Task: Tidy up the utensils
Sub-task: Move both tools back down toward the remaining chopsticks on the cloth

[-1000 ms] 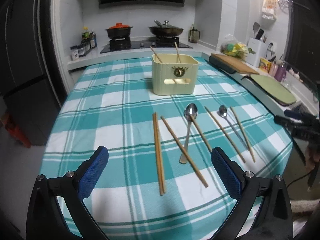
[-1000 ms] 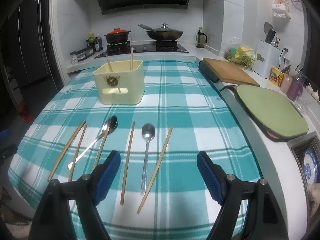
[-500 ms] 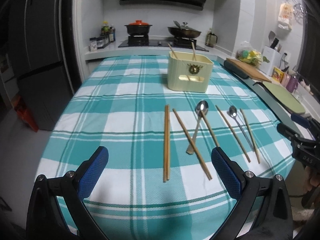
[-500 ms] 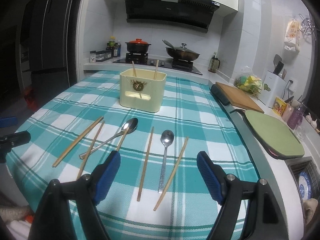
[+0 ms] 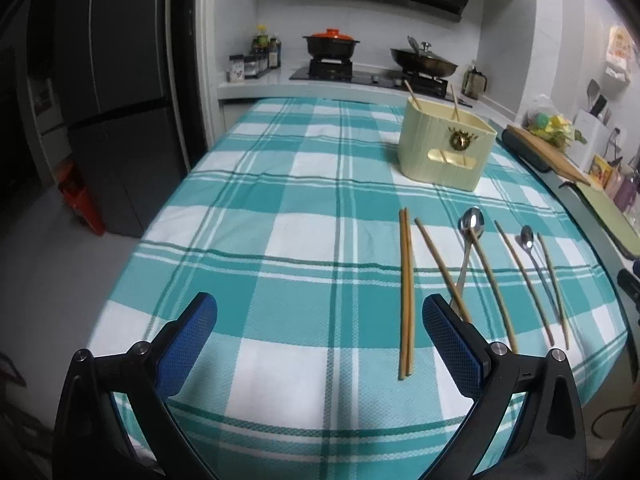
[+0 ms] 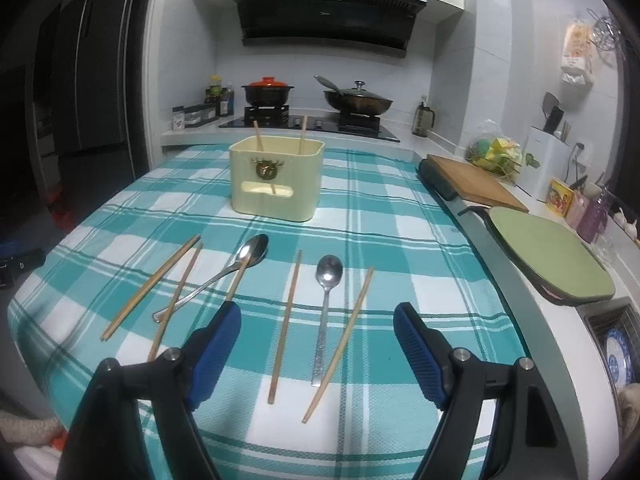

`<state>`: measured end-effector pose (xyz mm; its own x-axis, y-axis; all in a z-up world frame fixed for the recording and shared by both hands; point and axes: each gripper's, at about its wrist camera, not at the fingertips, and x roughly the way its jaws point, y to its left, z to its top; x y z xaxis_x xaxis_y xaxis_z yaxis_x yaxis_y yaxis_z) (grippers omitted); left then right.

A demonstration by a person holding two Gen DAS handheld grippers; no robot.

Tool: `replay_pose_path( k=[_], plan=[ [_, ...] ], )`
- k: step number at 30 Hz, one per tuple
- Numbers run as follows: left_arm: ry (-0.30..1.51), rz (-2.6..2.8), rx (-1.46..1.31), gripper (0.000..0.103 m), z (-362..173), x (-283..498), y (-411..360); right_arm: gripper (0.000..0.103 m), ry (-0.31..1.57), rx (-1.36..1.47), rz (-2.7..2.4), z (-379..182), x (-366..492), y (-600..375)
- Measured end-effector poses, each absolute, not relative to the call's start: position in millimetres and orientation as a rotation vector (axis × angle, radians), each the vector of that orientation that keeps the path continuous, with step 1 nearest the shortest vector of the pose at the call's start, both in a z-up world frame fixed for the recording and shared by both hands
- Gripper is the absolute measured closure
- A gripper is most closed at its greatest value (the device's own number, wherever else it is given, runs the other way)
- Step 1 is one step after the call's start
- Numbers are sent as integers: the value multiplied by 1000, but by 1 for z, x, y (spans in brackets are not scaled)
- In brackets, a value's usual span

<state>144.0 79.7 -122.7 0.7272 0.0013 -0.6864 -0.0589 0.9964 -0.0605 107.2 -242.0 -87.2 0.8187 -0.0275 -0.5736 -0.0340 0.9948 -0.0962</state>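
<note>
both grippers are hanging wide apart over the cloth (image 5: pixel 280 240), gripping nothing; left gripper (image 5: pixel 320 344) beside paired chopsticks (image 5: pixel 406 292); right gripper (image 6: pixel 318 350) above a spoon (image 6: pixel 326 300).

Both wrist views are looking down and forward over the checked tablecloth (image 5: pixel 280 240) toward the stove (image 6: pixel 308 122). Left view is sitting further left, utensils at its right. Both are sharing the cream holder (image 5: pixel 444 152) (image 6: pixel 276 178), chopsticks and spoons.
</note>
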Motion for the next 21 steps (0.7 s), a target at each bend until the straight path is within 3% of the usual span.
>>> replay_pose_path(
  k=[7,21],
  plan=[
    [890,31,-60,1,-164,185,77,23,734,-50,-75,-135,131,-281],
    [943,-96,26,1,-187,239,32,23,787,30,-106,-153,148,-303]
  ],
)
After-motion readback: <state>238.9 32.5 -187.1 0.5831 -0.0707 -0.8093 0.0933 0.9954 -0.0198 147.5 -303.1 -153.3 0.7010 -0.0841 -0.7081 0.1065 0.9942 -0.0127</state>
